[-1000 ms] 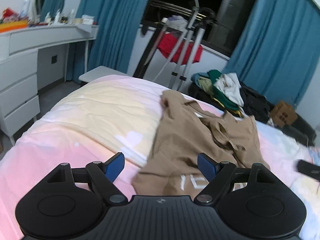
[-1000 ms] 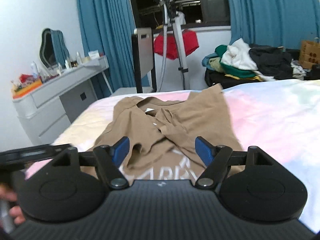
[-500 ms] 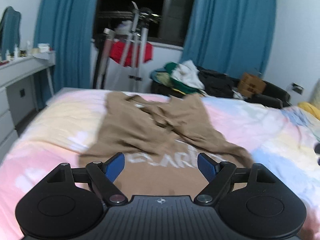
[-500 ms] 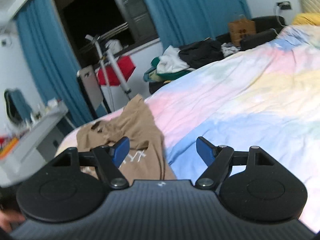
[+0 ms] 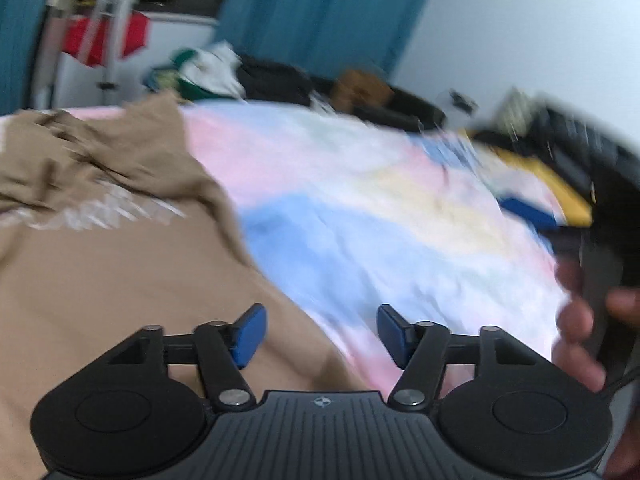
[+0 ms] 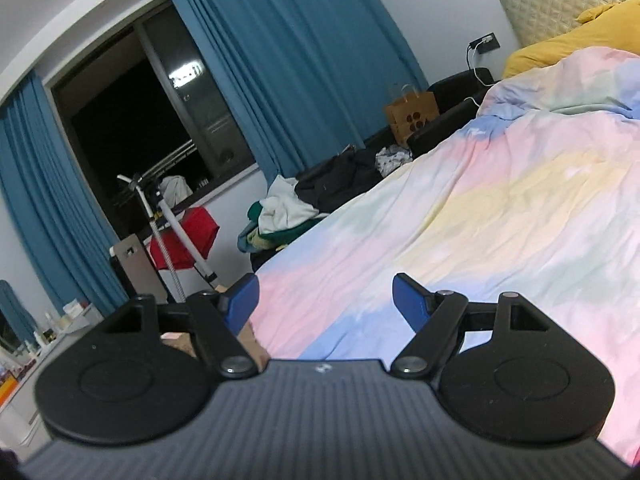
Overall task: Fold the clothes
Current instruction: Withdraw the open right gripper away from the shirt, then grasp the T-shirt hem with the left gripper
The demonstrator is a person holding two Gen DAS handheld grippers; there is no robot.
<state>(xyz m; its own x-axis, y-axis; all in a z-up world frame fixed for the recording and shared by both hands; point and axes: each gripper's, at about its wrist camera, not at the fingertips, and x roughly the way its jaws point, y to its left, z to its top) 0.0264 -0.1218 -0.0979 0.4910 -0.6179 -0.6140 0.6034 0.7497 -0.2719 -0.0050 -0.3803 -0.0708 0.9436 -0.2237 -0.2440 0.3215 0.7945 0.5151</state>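
- Left gripper (image 5: pixel 318 334): blue fingers (image 5: pixel 250 334) spread wide, nothing between them, raised above the bed
- Tan T-shirt (image 5: pixel 100 264): spread rumpled on the pastel quilt (image 5: pixel 400 216), filling the left half of the left wrist view; white lettering across the chest, blurred and unreadable
- Shirt relative to left fingers: left finger over tan fabric, right finger over bare quilt; shirt's right edge running diagonally down through the gap between them; contact with the cloth not visible
- Left wrist view heavily motion-blurred; fine detail not reliable
- Right gripper (image 6: pixel 325 302): blue fingers (image 6: pixel 410 306) spread apart, holding nothing
- Shirt relative to right fingers: only a small tan patch (image 6: pixel 252 340) showing just below and behind the left finger, close to the gripper body; right finger and the gap over bare quilt (image 6: pixel 500 208)
- Right hand (image 5: pixel 580 320) seen at the right edge of the left wrist view, wrapped round a dark handle, blurred
- Surroundings: pile of mixed clothes (image 6: pixel 280 212) beyond the far side of the bed, blue curtains (image 6: pixel 288 52), dark window (image 6: pixel 132 120), red cloth (image 6: pixel 184 240) hanging on a stand, brown paper bag (image 6: pixel 412 114), yellow pillow (image 6: pixel 568 36) at the head of the bed
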